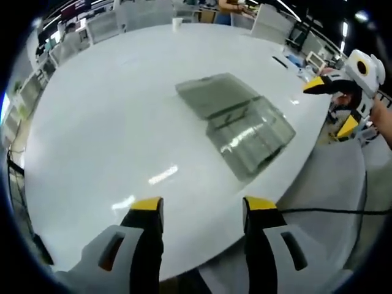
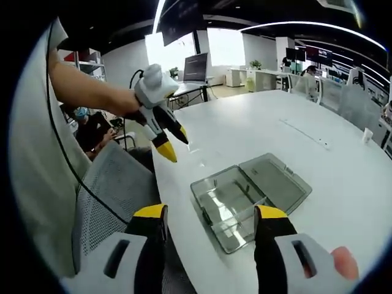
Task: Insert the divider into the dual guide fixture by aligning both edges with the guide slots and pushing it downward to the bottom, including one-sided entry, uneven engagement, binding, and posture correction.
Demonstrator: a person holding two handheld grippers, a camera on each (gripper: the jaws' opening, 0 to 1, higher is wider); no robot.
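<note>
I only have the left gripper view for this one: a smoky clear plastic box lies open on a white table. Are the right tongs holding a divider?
Observer: No. In the right gripper view the right tongs are open, with nothing between them.
Reviewer: How do the left tongs look from outside?
Observer: The left tongs are open too. A hand holds them angled down by the edge of the white table, apart from the smoky clear plastic box.
Reviewer: Anything inside the box?
Observer: Thin ribs cross the tray; I cannot tell more.
</note>
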